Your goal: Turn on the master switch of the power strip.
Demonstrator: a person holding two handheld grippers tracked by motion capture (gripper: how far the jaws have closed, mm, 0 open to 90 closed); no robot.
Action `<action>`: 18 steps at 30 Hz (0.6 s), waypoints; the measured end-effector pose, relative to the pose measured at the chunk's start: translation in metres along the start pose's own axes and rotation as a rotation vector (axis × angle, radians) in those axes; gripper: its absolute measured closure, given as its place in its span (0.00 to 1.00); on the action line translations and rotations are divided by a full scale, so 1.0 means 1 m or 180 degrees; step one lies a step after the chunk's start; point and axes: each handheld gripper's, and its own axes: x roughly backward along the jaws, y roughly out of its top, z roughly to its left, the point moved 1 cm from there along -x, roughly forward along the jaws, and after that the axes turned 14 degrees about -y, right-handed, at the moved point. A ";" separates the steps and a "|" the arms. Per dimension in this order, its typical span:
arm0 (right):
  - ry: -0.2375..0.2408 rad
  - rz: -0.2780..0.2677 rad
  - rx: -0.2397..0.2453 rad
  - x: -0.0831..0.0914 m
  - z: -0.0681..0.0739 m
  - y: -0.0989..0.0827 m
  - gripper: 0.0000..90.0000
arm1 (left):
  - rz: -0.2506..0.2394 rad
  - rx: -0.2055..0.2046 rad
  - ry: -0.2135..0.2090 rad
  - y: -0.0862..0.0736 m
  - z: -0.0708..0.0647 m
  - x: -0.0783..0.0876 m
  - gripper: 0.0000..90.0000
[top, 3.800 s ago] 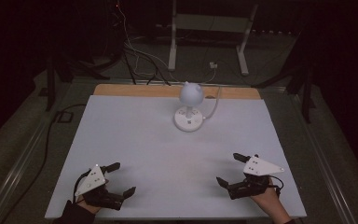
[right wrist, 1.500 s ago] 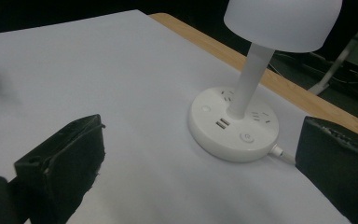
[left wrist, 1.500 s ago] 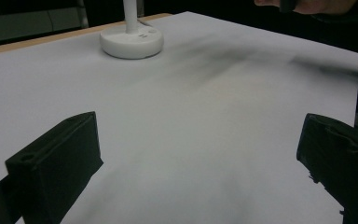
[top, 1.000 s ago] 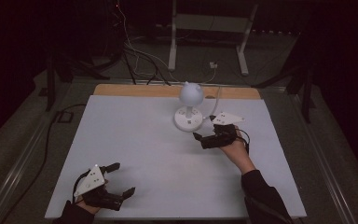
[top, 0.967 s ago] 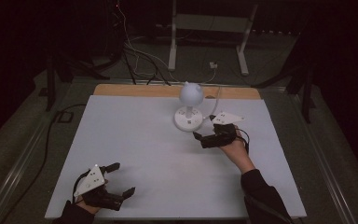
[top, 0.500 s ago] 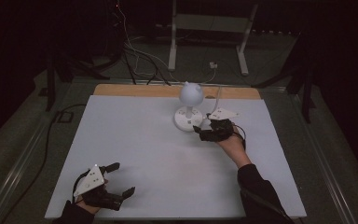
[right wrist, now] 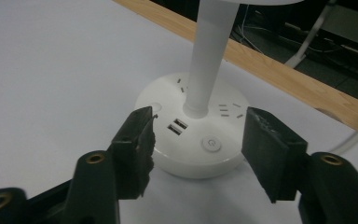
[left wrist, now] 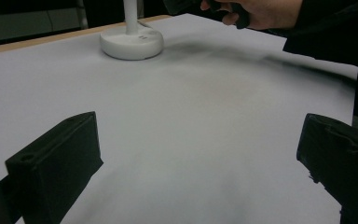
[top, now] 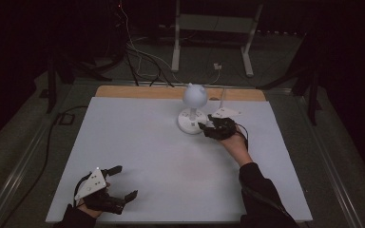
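A white desk lamp (top: 194, 96) with a round head stands on a round white base (top: 190, 121) toward the back of the white table. The base (right wrist: 191, 140) carries sockets, two USB ports and a power button (right wrist: 210, 143). My right gripper (top: 207, 128) is open at the base's right side, its jaws reaching over the base's near edge (right wrist: 198, 140) without touching the stem (right wrist: 208, 56). My left gripper (top: 122, 183) rests open at the front left of the table, nothing between its jaws (left wrist: 191, 158). The lamp base (left wrist: 131, 42) lies far ahead of it.
The white table top (top: 138, 142) has a wooden strip (top: 138, 92) along its back edge. The lamp's white cable (top: 221, 97) runs off the back. Behind the table stand a metal frame (top: 214, 28) and loose cables (top: 138, 52) on the dark floor.
My right gripper has travelled from the front right of the table to the lamp base, closing the last stretch in the past second. The left gripper has stayed put.
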 end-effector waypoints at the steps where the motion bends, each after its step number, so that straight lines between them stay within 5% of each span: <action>1: -0.0025 0.0006 -0.0003 -0.001 0.000 0.000 0.55 | -0.0001 0.0003 -0.0001 0.000 0.000 0.000 0.00; 9: -0.0100 0.0032 -0.0032 -0.011 -0.001 -0.002 0.62 | -0.0006 0.0008 -0.0001 0.000 0.000 0.000 0.00; 18: -0.0245 0.0070 -0.0077 -0.022 0.001 -0.006 0.83 | -0.0003 0.0016 -0.0006 0.000 0.000 0.000 0.00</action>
